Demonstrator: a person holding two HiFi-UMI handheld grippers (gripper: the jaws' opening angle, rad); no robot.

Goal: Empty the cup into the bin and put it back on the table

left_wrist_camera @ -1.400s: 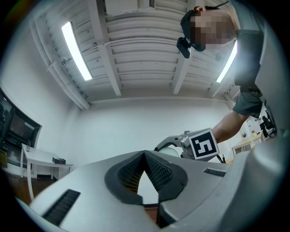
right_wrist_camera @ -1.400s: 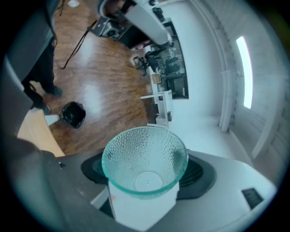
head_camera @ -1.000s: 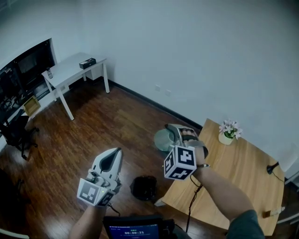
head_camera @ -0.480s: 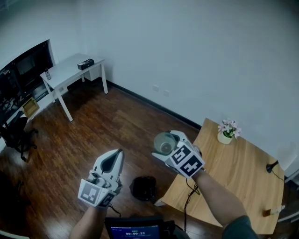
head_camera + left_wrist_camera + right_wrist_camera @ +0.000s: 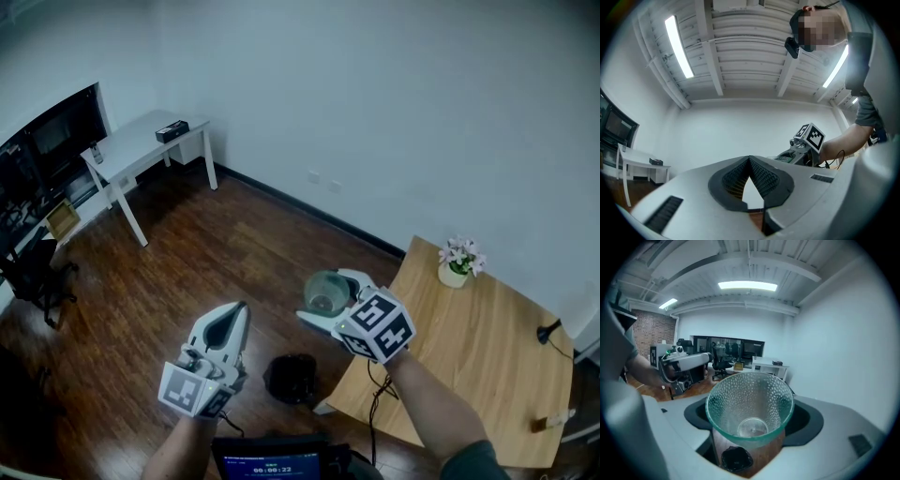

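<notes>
Leftmost, the left gripper (image 5: 232, 314) hangs over the wooden floor (image 5: 187, 253), its jaws pressed together with nothing between them. Just right of it, the black bin (image 5: 292, 377) stands on the floor beside the near left corner of the table (image 5: 478, 347). Right again, the right gripper (image 5: 339, 298) pinches the dimpled glass cup (image 5: 325, 292) between its jaws. The cup is held in the air left of the table's edge, just beyond the bin, with its mouth turned back toward the gripper's body.
</notes>
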